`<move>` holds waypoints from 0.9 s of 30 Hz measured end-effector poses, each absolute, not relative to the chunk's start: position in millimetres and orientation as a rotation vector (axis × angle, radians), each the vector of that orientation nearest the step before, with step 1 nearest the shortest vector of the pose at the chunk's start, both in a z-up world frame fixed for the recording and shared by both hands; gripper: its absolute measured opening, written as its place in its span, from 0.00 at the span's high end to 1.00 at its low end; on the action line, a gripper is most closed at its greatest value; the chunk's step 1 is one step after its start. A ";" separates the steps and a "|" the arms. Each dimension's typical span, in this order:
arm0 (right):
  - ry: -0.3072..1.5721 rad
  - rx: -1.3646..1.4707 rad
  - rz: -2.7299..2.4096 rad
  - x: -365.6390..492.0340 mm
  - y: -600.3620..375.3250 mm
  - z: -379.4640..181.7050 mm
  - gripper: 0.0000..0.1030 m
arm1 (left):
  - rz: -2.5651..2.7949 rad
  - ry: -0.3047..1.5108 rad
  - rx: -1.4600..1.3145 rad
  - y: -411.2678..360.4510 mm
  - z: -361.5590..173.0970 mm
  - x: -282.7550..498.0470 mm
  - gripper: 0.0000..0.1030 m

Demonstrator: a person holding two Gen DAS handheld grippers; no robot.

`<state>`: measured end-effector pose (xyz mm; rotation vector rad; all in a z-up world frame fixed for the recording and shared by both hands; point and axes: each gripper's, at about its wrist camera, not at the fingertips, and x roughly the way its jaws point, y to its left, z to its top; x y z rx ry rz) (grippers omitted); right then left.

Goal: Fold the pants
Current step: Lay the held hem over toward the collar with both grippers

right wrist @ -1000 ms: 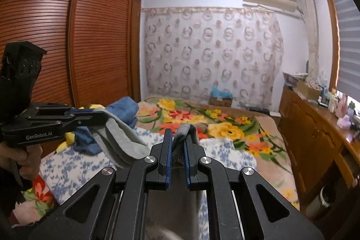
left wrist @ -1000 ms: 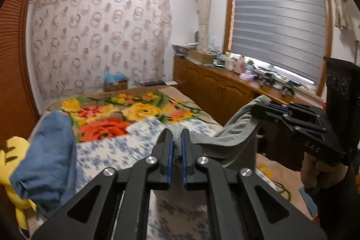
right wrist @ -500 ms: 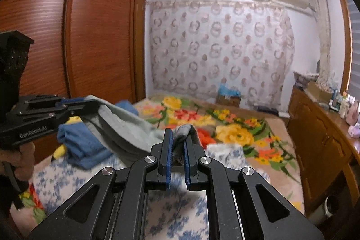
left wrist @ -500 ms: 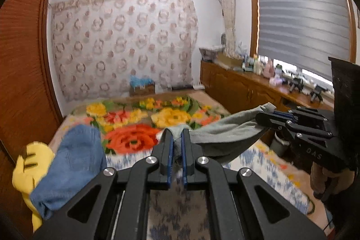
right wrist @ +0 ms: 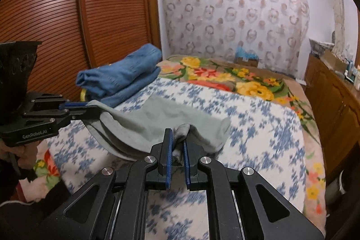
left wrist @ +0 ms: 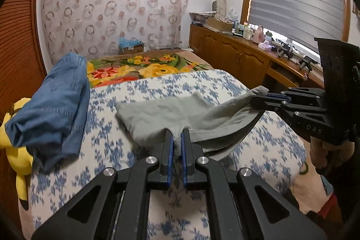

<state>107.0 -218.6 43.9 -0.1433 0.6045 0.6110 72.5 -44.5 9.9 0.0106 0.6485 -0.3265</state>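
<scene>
Here the soft grey knit pants [left wrist: 171, 114] sag over the blue-flowered quilt [left wrist: 108, 150], one bunched corner clamped in each gripper, left [left wrist: 177, 145] and right [right wrist: 177, 145].

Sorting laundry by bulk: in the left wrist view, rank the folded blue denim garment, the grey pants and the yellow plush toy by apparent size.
1. Grey pants and folded blue denim garment: look alike, so unranked.
2. Yellow plush toy: smallest, though partly hidden behind the denim.
</scene>
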 end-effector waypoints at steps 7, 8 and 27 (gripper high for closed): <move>0.622 -0.168 0.619 85.4 -213.1 30.1 0.94 | -0.327 0.678 -0.006 -38.8 -2.9 58.4 0.98; 0.626 -0.168 0.620 81.6 -213.0 27.2 0.94 | -0.332 0.684 -0.013 -38.5 -5.9 55.7 0.98; 0.691 -0.101 0.624 48.9 -229.8 -2.8 0.94 | -0.362 0.721 -0.028 -43.6 -24.9 22.9 0.98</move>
